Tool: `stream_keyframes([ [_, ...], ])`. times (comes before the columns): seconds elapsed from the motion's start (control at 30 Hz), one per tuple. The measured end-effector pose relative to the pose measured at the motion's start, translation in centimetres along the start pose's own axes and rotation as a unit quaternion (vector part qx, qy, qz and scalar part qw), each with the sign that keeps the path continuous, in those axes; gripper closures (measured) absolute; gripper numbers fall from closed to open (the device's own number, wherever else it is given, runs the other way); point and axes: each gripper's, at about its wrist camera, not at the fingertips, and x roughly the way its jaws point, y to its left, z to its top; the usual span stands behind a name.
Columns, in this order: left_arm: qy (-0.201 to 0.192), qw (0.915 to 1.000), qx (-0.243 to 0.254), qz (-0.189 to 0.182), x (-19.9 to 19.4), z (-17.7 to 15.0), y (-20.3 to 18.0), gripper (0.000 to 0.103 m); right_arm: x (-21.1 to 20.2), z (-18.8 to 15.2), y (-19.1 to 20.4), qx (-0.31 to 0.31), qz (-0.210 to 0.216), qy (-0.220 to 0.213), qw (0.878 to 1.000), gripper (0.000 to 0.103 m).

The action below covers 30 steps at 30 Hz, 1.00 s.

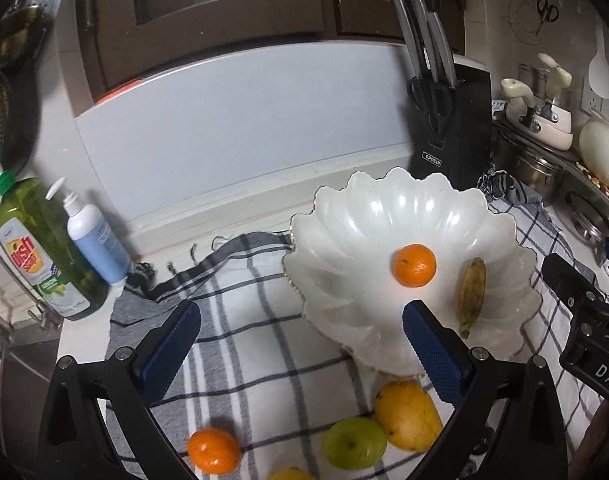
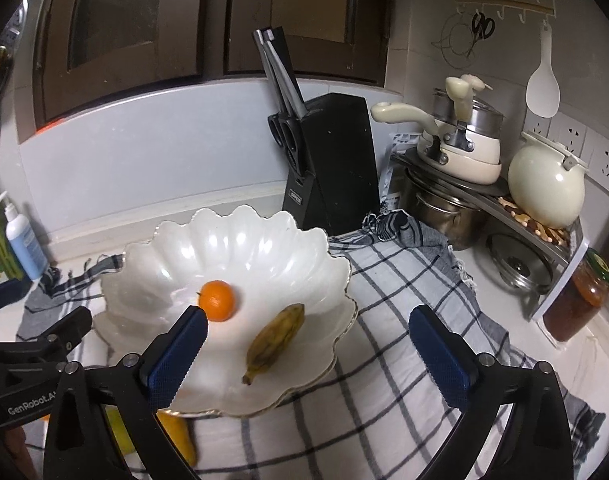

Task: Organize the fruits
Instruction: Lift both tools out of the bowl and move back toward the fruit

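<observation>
While both grippers, left (image 1: 300, 346) and right (image 2: 308, 350), hung with fingers spread and empty, judged the mango (image 1: 408, 416) at five o'clock below the bowl (image 1: 344, 240) soft, smooth, best pinched gently across its middle.

Black knife block (image 2: 332, 164) behind checked cloth (image 2: 404, 320); green dish-soap bottle (image 1: 44, 248) beside white pump bottle (image 1: 94, 236).

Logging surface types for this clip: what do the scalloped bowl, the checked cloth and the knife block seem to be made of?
Scalloped bowl: likely glazed ceramic or milky glass, glossy white with bright highlights and a thin gold-looking rim. Checked cloth: soft woven fabric, matte, wrinkled, with frayed tassels at its edge. Knife block: matte black, plastic or painted wood; cannot tell which.
</observation>
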Motion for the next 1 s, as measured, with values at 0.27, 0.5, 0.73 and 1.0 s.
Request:
stream_keyframes([
  [0.27, -0.006, 0.9998, -0.016, 0.005, -2.2, -1.1, 1.7, 0.000, -2.5, -0.5, 1.4, -0.005, 0.015, -0.014, 1.000, 0.001],
  [0.5, -0.004, 0.9996, -0.026, 0.012, -3.2, -2.4, 3.1, 0.000, -3.7, -1.1, 2.7, -0.011, 0.026, -0.017, 0.999, 0.001],
  [0.73, -0.006, 0.9994, -0.032, 0.013, -4.3, -4.1, 3.6, 0.000, -4.6, -2.2, 3.3, -0.008, 0.033, -0.015, 0.999, 0.001],
  [1.0, -0.012, 0.9993, -0.032, 0.015, -5.6, -6.2, 3.8, 0.000, -5.8, -3.8, 3.5, -0.010, 0.032, -0.020, 0.999, 0.001],
])
